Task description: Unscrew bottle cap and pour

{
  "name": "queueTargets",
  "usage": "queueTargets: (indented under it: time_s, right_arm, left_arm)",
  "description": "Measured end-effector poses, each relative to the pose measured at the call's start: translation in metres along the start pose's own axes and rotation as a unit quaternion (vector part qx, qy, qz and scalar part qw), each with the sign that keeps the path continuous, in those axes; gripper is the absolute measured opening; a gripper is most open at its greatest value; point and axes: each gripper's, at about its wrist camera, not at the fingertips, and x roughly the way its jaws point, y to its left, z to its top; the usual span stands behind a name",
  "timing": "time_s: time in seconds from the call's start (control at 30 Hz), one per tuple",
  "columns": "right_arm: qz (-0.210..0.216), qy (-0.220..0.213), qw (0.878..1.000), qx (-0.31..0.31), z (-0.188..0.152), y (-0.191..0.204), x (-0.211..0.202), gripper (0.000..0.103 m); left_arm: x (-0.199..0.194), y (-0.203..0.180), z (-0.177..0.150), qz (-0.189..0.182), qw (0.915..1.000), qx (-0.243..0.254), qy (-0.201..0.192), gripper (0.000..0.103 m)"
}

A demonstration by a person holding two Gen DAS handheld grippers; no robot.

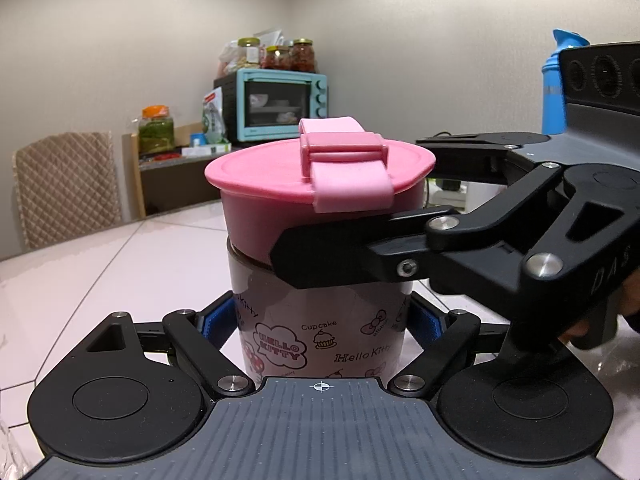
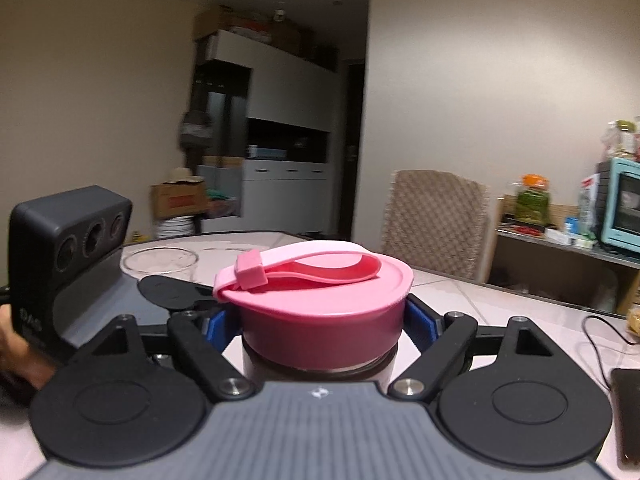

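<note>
Blue pads on my left gripper are pressed against both sides of the bottle, low on its printed body, so that one is clamped tight on the bottle and holding it upright on the table. Above it, my right gripper has its own blue pads squeezed against the wall of the pink cap, one on each side, jaws fully closed on it. From the left wrist view I see one black finger of the right gripper lying across the near side of the cap, right at the seam where cap meets bottle. The cap sits on the bottle's mouth, slightly tilted in the right wrist view, with its pale pink strap looped over the top.

Out past the cap, to the left of my right gripper, a clear glass stands on the table, close to the left gripper's body. A person's hand grips that body at the edge of the view. Further out, beyond the table, there is a quilted chair and a turquoise oven with jars on it. A blue bottle stands behind the right gripper.
</note>
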Motion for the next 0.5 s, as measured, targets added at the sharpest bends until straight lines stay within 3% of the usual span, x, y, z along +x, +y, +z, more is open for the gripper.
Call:
queueTargets:
  time_s: [0.27, 0.5]
  right_arm:
    - [0.078, 0.003, 0.997, -0.011, 0.005, -0.023, -0.001, 0.085]
    - [0.111, 0.001, 0.994, -0.017, 0.007, -0.034, -0.002, 0.085]
  left_arm:
    - [0.0, 0.001, 0.0, 0.0, 1.0, 0.0, 0.0, 0.09]
    - [0.0, 0.001, -0.001, 0.0, 1.0, 0.0, 0.0, 0.09]
